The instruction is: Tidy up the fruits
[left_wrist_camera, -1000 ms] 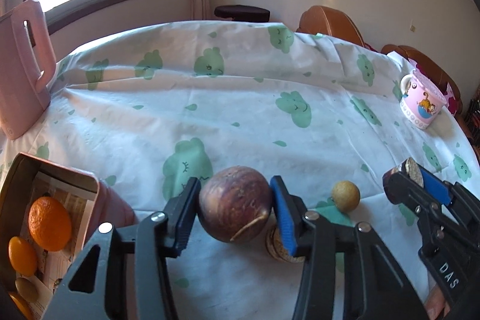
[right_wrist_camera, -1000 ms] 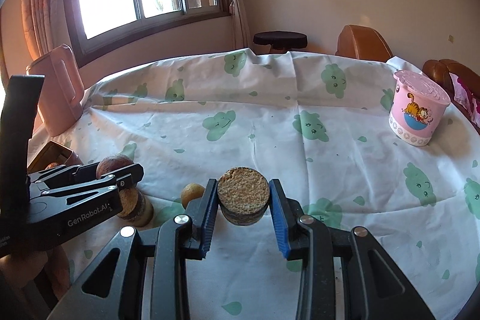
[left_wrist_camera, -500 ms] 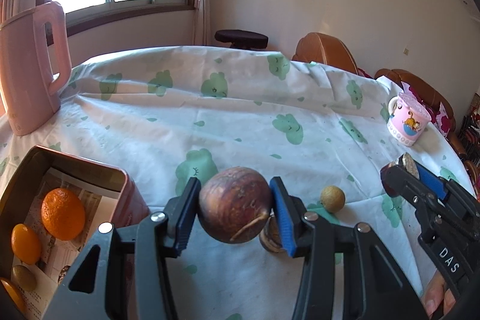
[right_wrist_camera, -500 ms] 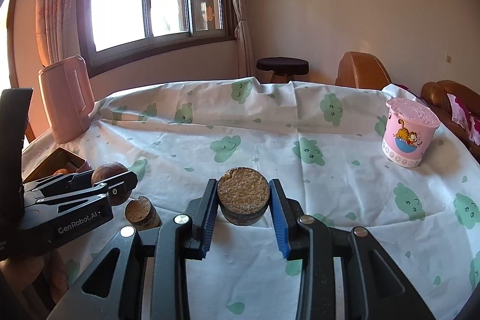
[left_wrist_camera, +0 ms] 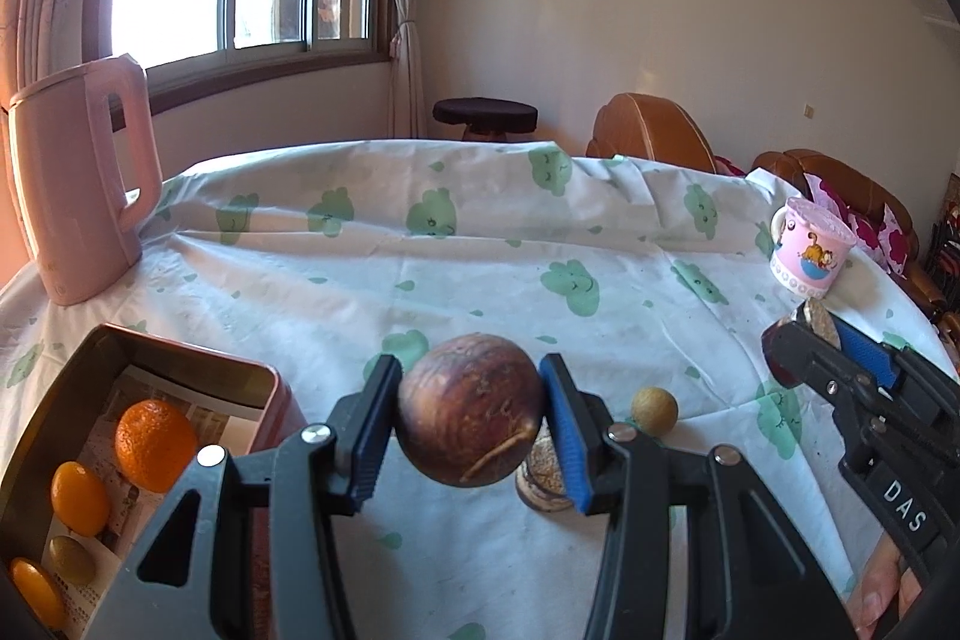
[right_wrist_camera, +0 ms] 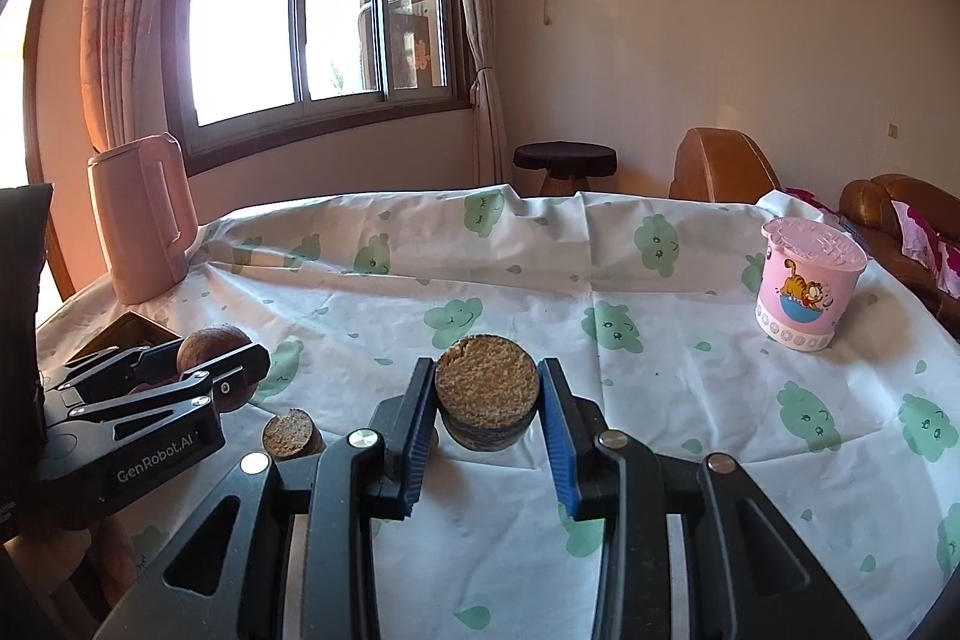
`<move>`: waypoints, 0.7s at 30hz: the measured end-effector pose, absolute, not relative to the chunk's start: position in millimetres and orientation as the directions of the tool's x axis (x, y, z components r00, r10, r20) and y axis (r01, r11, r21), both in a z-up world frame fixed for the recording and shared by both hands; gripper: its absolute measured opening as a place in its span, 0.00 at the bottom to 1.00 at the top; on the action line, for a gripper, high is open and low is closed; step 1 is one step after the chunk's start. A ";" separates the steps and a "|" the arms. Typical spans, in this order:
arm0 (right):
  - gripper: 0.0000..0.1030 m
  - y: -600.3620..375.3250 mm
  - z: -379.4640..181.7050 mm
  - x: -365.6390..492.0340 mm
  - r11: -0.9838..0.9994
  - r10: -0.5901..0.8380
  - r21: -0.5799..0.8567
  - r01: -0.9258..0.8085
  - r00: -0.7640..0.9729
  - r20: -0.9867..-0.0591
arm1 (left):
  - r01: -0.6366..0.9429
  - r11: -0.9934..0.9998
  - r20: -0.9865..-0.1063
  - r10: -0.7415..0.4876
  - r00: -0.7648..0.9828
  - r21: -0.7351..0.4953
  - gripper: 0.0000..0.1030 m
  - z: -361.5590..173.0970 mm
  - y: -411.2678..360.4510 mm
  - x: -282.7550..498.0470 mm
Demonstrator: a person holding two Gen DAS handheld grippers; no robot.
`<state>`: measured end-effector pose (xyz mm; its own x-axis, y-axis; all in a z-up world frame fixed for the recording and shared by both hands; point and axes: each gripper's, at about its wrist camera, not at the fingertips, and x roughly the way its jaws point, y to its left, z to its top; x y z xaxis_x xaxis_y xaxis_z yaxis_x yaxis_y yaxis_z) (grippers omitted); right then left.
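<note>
Both tongs have tipped upward since a second ago: more wall and window in each view, and the held things now sit clear above the cloth. Left tongs (left_wrist_camera: pixel 470 415) pinch a round brown fruit (left_wrist_camera: pixel 471 409) between both pads, lifted over the surface (left_wrist_camera: pixel 480 256), which is draped in a white cloth with green blobs. Right tongs (right_wrist_camera: pixel 486 400) pinch a short cut chunk (right_wrist_camera: pixel 486 394) with a grainy tan face, pads pressed on both sides. Second cut chunk (right_wrist_camera: pixel 288 434) stands on the cloth, just below and behind the left tongs' fruit. Small tan round fruit (left_wrist_camera: pixel 654 409) lies on the cloth between the two tongs. Open tin box (left_wrist_camera: pixel 180 352) at left near edge, paper-lined, holds an orange (left_wrist_camera: pixel 155 443), two small oval orange fruits and a small greenish one. Pink kettle (left_wrist_camera: pixel 78 178) stands far left, pink cartoon cup (left_wrist_camera: pixel 810 256) far right, well apart from the fruit. Fingertip of the person visible under the right tongs' handle, lower right corner of the left view.
</note>
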<state>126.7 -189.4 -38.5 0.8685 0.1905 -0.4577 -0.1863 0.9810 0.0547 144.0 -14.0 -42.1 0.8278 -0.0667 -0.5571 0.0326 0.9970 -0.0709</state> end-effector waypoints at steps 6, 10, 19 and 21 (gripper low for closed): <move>0.35 -189.6 -36.5 122.5 0.982 0.183 0.045 -0.182 0.880 -0.437 | 0.029 0.997 -0.537 -0.061 0.842 -0.068 0.48 -40.0 -13.5 139.6; 0.35 -189.4 -35.6 120.3 0.983 0.179 0.043 -0.178 0.886 -0.428 | 0.029 0.998 -0.519 -0.057 0.853 -0.062 0.48 -38.0 -13.7 135.7; 0.35 -189.0 -34.1 115.7 0.985 0.171 0.035 -0.171 0.898 -0.405 | 0.024 0.999 -0.485 -0.042 0.873 -0.043 0.48 -34.7 -16.6 128.2; 0.35 -189.1 -34.0 114.5 0.985 0.170 0.033 -0.171 0.901 -0.400 | 0.023 0.999 -0.477 -0.038 0.878 -0.038 0.48 -33.9 -16.9 125.9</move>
